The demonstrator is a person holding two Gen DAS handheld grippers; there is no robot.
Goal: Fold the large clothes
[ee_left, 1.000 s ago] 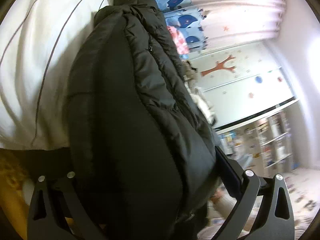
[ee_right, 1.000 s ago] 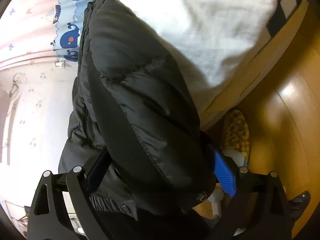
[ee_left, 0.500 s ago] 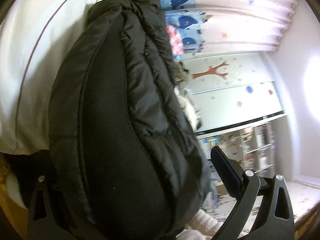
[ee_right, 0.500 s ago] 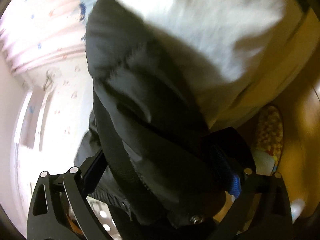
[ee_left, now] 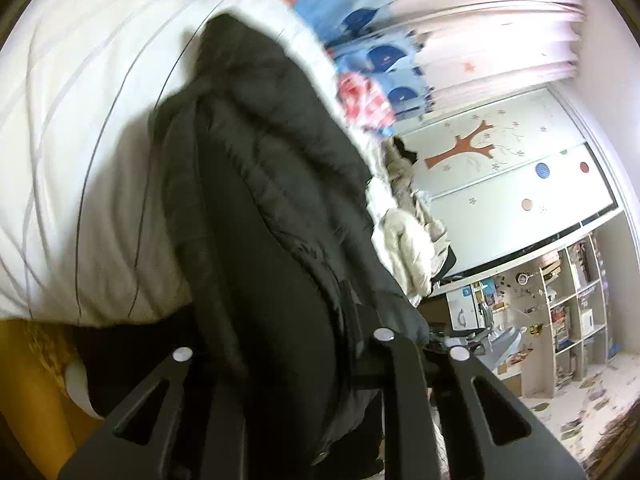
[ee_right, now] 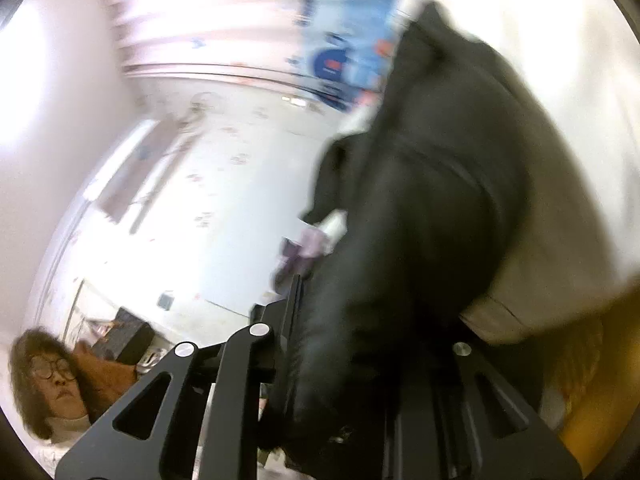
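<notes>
A black puffer jacket [ee_left: 272, 240] hangs over the edge of a white-sheeted bed [ee_left: 80, 140]. My left gripper [ee_left: 288, 344] is shut on its lower part, the fabric bunched between the black fingers and hiding their tips. In the right wrist view the same jacket [ee_right: 420, 220] looks blurred. The jaws of my right gripper [ee_right: 372, 320] are closing, with a thick fold of jacket pinched between them. The white bed [ee_right: 560, 120] lies to the right of that fold.
A whale-print curtain [ee_left: 380, 52] and a pile of light clothes [ee_left: 408, 232] sit beyond the jacket. A wardrobe with a tree sticker [ee_left: 500, 184] and full shelves [ee_left: 568, 300] stand behind. A person [ee_right: 48, 376] is at lower left. Yellow wooden floor [ee_left: 32, 380] lies below the bed.
Both grippers went from wide open around the jacket to closed on it. Both rose with the fabric, and the right view swung and rolled toward the room.
</notes>
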